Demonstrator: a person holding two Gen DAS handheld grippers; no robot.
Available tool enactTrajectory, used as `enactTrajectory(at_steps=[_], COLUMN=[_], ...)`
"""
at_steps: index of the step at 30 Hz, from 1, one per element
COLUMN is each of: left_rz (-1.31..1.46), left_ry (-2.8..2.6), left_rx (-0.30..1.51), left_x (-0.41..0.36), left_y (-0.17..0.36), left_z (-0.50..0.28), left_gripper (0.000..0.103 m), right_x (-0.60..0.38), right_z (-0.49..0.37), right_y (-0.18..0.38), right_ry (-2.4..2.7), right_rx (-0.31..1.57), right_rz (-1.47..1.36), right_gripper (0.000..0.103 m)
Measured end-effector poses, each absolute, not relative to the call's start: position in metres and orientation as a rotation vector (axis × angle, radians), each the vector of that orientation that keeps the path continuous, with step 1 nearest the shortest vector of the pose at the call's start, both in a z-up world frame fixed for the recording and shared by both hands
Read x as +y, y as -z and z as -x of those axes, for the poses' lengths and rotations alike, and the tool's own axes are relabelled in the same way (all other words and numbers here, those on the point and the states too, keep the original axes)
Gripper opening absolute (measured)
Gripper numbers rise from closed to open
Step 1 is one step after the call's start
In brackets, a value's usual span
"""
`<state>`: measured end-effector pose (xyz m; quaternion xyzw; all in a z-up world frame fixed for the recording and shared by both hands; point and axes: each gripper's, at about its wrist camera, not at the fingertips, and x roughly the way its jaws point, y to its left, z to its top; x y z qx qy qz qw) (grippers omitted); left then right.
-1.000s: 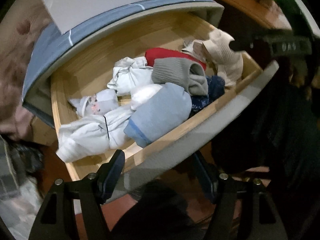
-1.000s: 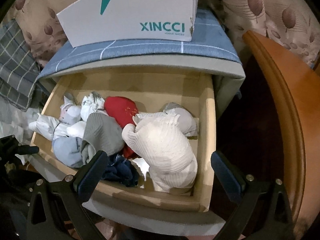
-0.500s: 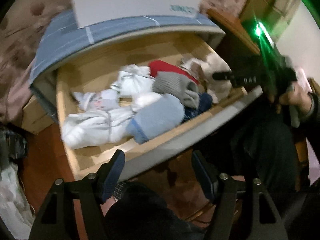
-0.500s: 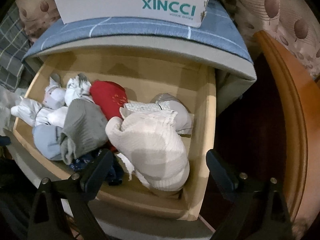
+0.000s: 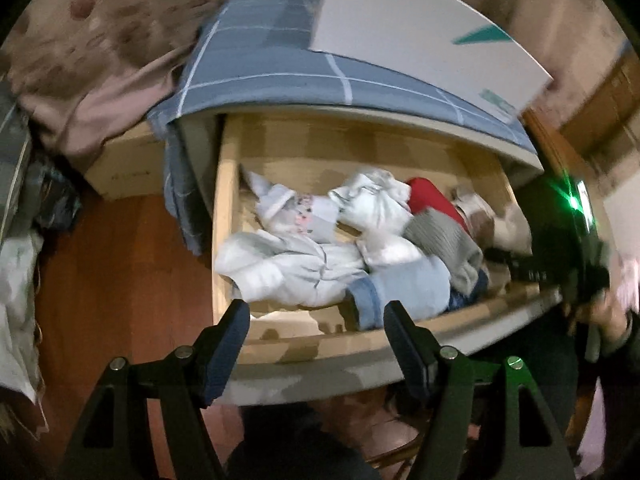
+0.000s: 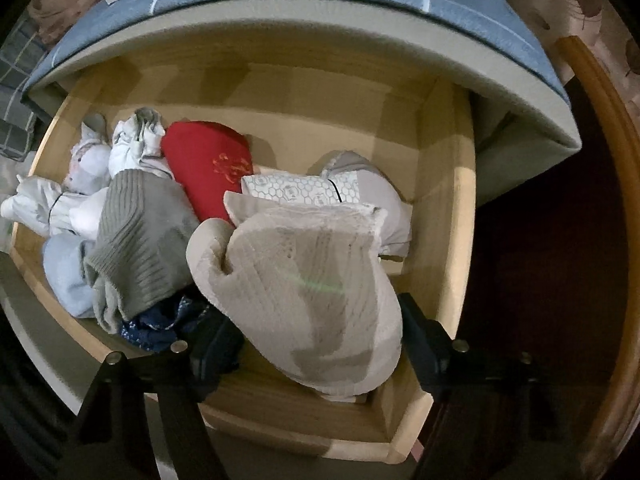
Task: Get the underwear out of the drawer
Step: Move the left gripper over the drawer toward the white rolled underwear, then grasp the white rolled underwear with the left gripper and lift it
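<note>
The wooden drawer [image 6: 452, 184] stands pulled out, full of rolled underwear and socks. My right gripper [image 6: 316, 340] points down into its right front corner, and its jaws are closing. A cream ribbed piece of underwear [image 6: 312, 280] lies between the fingers [image 6: 416, 340], which reach its sides without visibly squeezing it. Left of it lie a grey ribbed piece [image 6: 136, 236], a red one [image 6: 208, 164] and a navy one [image 6: 160, 324]. My left gripper [image 5: 316, 340] hangs open over the drawer's front edge [image 5: 320, 344] with nothing between its fingers. White garments [image 5: 296, 264] and a light-blue roll [image 5: 408, 284] lie just beyond it.
A white shoe box [image 5: 420, 36] sits on a blue checked cloth [image 5: 272, 68] covering the cabinet top. A curved wooden rail [image 6: 600, 160] runs close on the drawer's right. Red-brown floor [image 5: 120, 280] and a cardboard box [image 5: 124, 164] lie to the left. A hand [image 5: 612, 312] holds the right gripper.
My right gripper has sunk toward the cream underwear and its fingers have drawn in around it. The left gripper has swung left and rolled, still open.
</note>
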<state>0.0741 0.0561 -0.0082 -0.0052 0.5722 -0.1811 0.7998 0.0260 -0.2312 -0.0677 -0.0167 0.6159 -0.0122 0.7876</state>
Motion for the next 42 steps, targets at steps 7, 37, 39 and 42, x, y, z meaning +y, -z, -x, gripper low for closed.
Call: enactTrajectory(at_steps=[7,37,39,42], left_rz=[0.095,0.388,0.364,0.287], left_ry=[0.348,-0.029,-0.034,-0.056], left_rx=[1.311,1.41,1.407,1.39], left_x=[0.052,0.033,0.031,0.027], left_y=[0.019,0.083,0.086,0.088], left_z=[-0.083,-0.128,-0.132,-0.137], left_gripper=[0.071,0.071,0.071,0.045], right_x=[-0.233,-0.251,-0.251,-0.251], right_z=[-0.03,-0.027,-0.027,-0.027], right_y=[0.072,0.073,0.073,0.074], right_ry=[0.046,0.037,0.035,0.033], right_rx=[1.328,1.323,1.324,1.326], right_rz=[0.035,-0.047,-0.05,-0.048], right_gripper=[0.061,0.06,0.06,0.06])
